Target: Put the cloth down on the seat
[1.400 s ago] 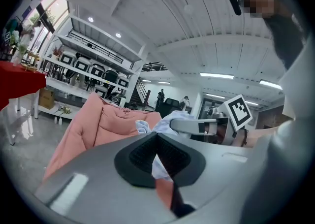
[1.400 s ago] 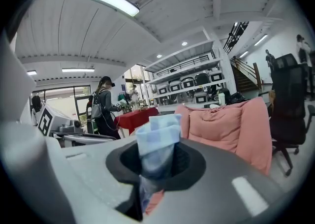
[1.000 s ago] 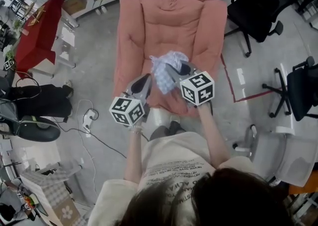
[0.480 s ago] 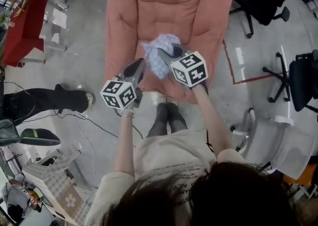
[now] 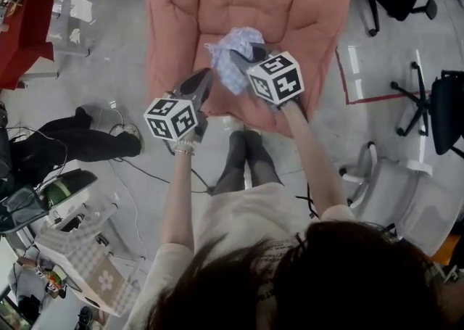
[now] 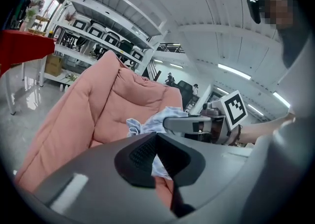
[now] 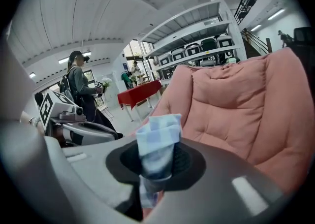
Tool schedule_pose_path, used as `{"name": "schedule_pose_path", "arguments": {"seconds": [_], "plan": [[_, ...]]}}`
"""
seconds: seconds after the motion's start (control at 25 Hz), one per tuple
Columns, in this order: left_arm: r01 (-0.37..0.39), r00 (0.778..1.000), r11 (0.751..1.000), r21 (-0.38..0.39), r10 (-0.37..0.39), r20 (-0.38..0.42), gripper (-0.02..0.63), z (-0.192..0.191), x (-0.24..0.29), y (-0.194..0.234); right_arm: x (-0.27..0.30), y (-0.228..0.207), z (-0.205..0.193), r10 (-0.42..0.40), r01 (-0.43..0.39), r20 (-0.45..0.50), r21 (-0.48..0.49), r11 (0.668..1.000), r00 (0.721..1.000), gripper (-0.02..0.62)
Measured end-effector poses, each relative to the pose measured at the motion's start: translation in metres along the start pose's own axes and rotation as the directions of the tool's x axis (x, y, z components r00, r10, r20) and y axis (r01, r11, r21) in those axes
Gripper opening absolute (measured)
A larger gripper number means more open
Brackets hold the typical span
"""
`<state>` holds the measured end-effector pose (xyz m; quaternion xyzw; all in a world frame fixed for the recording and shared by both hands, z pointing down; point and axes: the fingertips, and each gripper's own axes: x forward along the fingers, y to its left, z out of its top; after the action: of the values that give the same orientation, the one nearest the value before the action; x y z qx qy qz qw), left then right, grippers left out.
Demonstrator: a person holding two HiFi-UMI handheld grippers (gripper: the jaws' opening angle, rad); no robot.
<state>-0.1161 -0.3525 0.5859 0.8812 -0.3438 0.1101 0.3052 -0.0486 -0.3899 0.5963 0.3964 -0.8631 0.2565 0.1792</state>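
Note:
A pale blue and white checked cloth [image 5: 233,56] hangs bunched over the front part of the salmon-pink padded seat [image 5: 246,2]. My right gripper [image 5: 241,57] is shut on it; in the right gripper view a fold of the cloth [image 7: 158,139] stands pinched between the dark pads [image 7: 183,163]. My left gripper [image 5: 203,78] is just to the left of the cloth, over the seat's front left edge, its jaws shut on nothing [image 6: 156,137]. From the left gripper view the cloth [image 6: 147,124] shows beyond the jaws, with the seat [image 6: 113,105] behind.
A red table [image 5: 18,24] stands far left, with a black bag [image 5: 72,143] and cables [image 5: 130,176] on the floor beside it. Black office chairs [image 5: 442,111] and a grey chair [image 5: 395,198] are at the right. A person [image 7: 81,92] stands behind the left gripper.
The seat, both grippers and the cloth have slid up the picture as the person has come closer to the seat. The right gripper still holds the cloth; the left stays shut.

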Motion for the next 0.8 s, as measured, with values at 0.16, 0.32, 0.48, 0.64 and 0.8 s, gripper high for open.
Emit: {"name": "schedule_pose_path", "arguments": {"seconds": [0.16,0.32,0.48,0.64,0.8], "plan": [[0.013,0.999,1.0,-0.01,-0.014,-0.045,-0.012,-0.014,0.018,0.011,0.019,-0.01,-0.018,0.0,0.0,-0.047,0.003,1.0,0.999,0.072],[0.015,0.997,1.0,-0.026,-0.017,-0.082,-0.012,-0.028,0.031,0.023,0.037,-0.021,-0.04,-0.003,0.003,-0.1,0.005,1.0,0.995,0.072],[0.011,0.993,0.999,-0.043,-0.016,-0.117,-0.012,-0.045,0.036,0.031,0.048,-0.028,-0.059,-0.004,0.008,-0.146,0.024,1.0,0.989,0.072],[0.008,0.989,0.998,-0.062,-0.017,-0.147,-0.012,-0.06,0.039,0.038,0.058,-0.029,-0.077,-0.01,0.021,-0.179,0.063,0.998,0.984,0.072],[0.016,0.986,0.997,-0.075,-0.029,-0.167,-0.012,-0.07,0.043,0.041,0.068,-0.031,-0.097,-0.019,0.04,-0.245,0.081,0.996,0.969,0.074]]}}
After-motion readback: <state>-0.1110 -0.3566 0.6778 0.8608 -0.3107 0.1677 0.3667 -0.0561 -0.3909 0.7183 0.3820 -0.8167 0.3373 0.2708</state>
